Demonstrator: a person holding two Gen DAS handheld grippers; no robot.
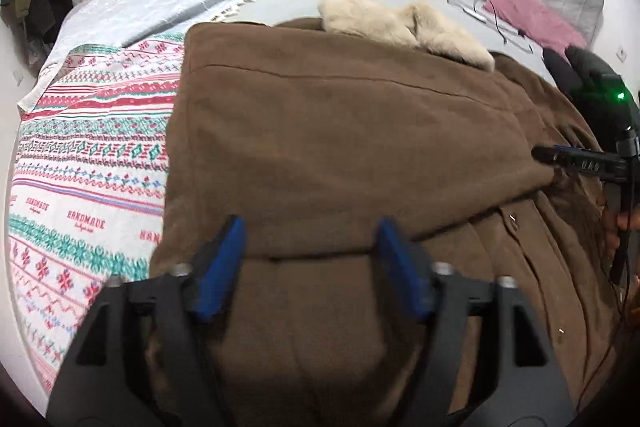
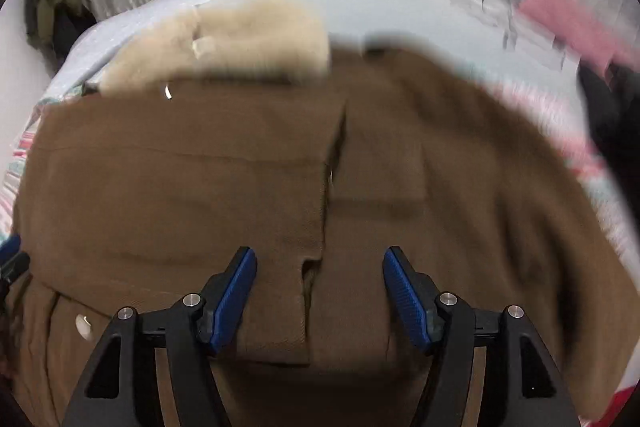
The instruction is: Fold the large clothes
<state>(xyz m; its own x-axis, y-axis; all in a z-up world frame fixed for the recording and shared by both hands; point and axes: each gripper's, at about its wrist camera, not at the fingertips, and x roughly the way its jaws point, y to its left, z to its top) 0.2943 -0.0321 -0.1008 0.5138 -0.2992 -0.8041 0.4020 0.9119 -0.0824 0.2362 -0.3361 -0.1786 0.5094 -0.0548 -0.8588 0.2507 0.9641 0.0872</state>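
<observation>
large brown suede-like coat (image 1: pixel 340 131) lies flat on bed, 1 side folded over middle, seams and button visible. cream fluffy fur collar (image 1: pixel 404 23) bunched at far end. patterned red-green knit blanket (image 1: pixel 84 163) underneath. left gripper (image 1: pixel 310 251) tilted down over coat, blue ribbed pads apart, nothing between. right gripper (image 2: pixel 320 279) likewise, jaws apart above folded edge.

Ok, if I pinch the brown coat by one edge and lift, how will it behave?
The brown coat will probably sag: it lies in soft, rounded folds. It looks thick, with a cream fur collar, so it is likely heavy. Its matte, suede-like surface should not slip much.
</observation>
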